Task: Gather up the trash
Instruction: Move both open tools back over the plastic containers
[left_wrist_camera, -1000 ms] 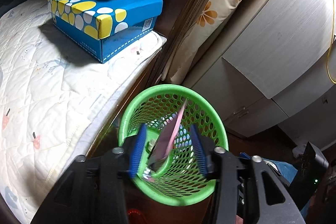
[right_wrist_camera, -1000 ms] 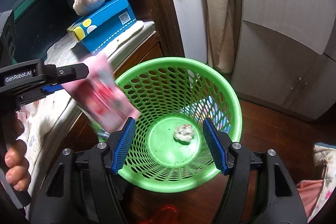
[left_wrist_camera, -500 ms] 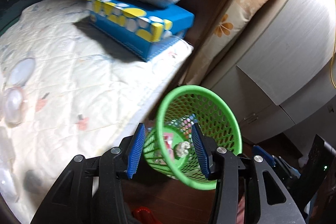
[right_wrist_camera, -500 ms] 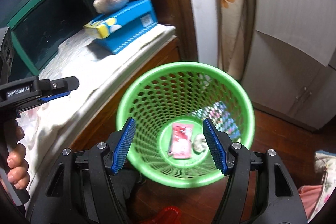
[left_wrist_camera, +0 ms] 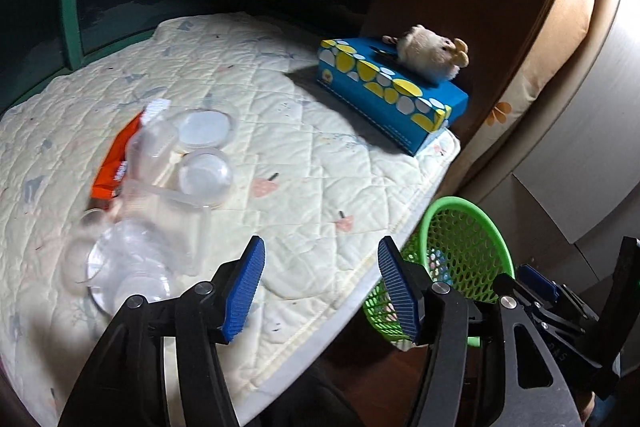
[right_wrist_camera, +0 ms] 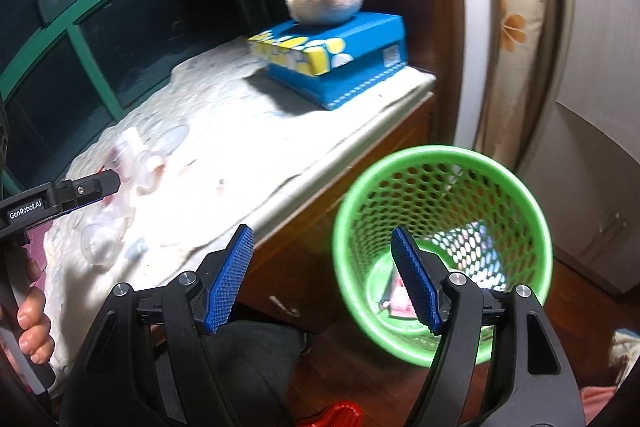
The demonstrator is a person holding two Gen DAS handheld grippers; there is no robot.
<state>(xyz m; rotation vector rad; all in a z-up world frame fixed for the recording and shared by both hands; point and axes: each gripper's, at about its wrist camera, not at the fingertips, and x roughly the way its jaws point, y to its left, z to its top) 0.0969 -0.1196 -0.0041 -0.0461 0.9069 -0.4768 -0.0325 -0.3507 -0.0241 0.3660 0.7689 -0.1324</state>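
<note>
Both grippers are empty right now. The left gripper [left_wrist_camera: 320,283] has its blue pads spread wide with nothing between them, hanging over the quilted mattress [left_wrist_camera: 288,147] near the edge that faces the green basket [left_wrist_camera: 494,227]. The right gripper [right_wrist_camera: 320,275] is spread wide too, nothing in it, sitting above the gap between the mattress edge and the basket, with its right pad overlapping the basket's inside in that view.

The green mesh basket stands on the dark wood floor right up against the mattress side. Down at its bottom there's a pink wrapper [right_wrist_camera: 400,301] lying flat, and some shiny patterned packaging [right_wrist_camera: 472,243] against the far inside wall.

The rest of the trash is up on the mattress, well away from the basket: a cluster of clear plastic cups and lids [left_wrist_camera: 192,163], pretty blurry, plus an orange wrapper [left_wrist_camera: 114,163] tucked along the side of the cluster farthest from the basket. The left gripper's tip points toward that pile in the right wrist view, not touching any of it.

At the mattress corner beyond the basket there's a blue tissue box [left_wrist_camera: 392,91] with yellow and white dots, and a small plush hamster [left_wrist_camera: 430,55] on top of it.
</note>
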